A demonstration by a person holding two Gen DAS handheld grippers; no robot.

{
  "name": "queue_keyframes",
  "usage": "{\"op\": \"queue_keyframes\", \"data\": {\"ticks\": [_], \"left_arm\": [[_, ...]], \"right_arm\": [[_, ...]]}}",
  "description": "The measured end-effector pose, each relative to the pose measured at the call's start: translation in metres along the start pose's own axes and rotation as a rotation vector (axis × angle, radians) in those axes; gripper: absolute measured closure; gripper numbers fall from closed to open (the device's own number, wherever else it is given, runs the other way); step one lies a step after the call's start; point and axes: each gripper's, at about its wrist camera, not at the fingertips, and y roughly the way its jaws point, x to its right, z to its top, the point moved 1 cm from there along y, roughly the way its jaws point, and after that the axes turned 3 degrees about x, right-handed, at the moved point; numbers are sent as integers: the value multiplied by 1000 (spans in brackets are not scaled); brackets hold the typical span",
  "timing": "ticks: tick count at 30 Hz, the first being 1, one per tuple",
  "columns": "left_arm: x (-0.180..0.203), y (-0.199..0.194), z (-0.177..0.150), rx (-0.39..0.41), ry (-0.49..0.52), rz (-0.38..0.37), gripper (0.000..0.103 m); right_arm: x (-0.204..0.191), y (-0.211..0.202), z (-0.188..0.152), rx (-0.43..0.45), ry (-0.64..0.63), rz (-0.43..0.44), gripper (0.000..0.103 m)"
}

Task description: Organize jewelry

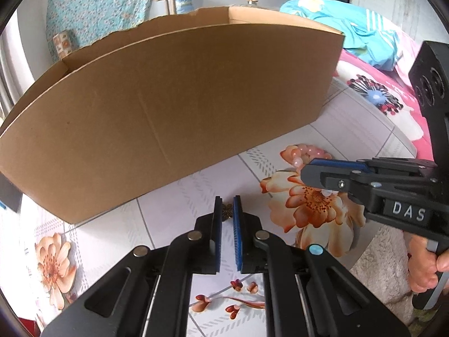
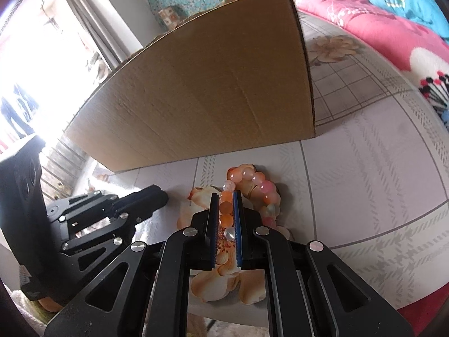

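The pink, orange and white beaded bracelet (image 2: 252,196) lies flat on the flower-printed table (image 2: 364,182), just beside the front wall of the tall brown cardboard box (image 2: 196,98), at about 12 o'clock from the right gripper (image 2: 226,210). That gripper's jaws stand narrowly apart and straddle the near side of the ring, with several beads sitting between the blue pads; the pads look close to the beads or just touching, so I cannot tell whether the grip has closed.

The left gripper (image 1: 227,213) points toward the box wall, its jaws almost together on a small bronze flower-shaped ornament (image 1: 226,210) at their tips, seemingly pinched.

The bracelet is probably light, its beads hard, smooth and round, so they may roll or squirt out under flat pads. Strung on cord, the loop should be floppy and will dangle when lifted. A hold across one or two beads on the near arc, squeezed squarely, seems soundest; glass-like beads could chip if dropped. The ornament looks thin and stiff, best held at its edge.
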Motion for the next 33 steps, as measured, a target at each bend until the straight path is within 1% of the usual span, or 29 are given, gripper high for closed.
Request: {"op": "queue_keyframes", "data": {"ticks": [4, 6, 10, 13, 18, 23, 31, 33], "left_arm": [[-1, -1, 1, -9, -18, 3, 96], [-1, -1, 0, -12, -22, 6, 96], [-2, -3, -2, -14, -25, 8, 96], [-3, -4, -3, -14, -22, 10, 96], [-3, -4, -3, -13, -26, 7, 96], [-2, -5, -4, -10, -30, 10, 96], [-2, -6, -5, -5, -22, 15, 96], [-2, -6, -5, -4, -23, 14, 96]], "right_arm": [[-6, 2, 3, -20, -29, -19, 94], [-8, 2, 4, -29, -34, -19, 92], [-16, 5, 5, -34, -49, -25, 84], [-23, 7, 5, -36, -71, -41, 82], [-35, 12, 5, -34, -105, -73, 82], [-52, 19, 5, -26, -168, -136, 82], [-82, 33, -1, -10, -280, -249, 87], [-85, 35, -4, -8, -286, -260, 89]]}}
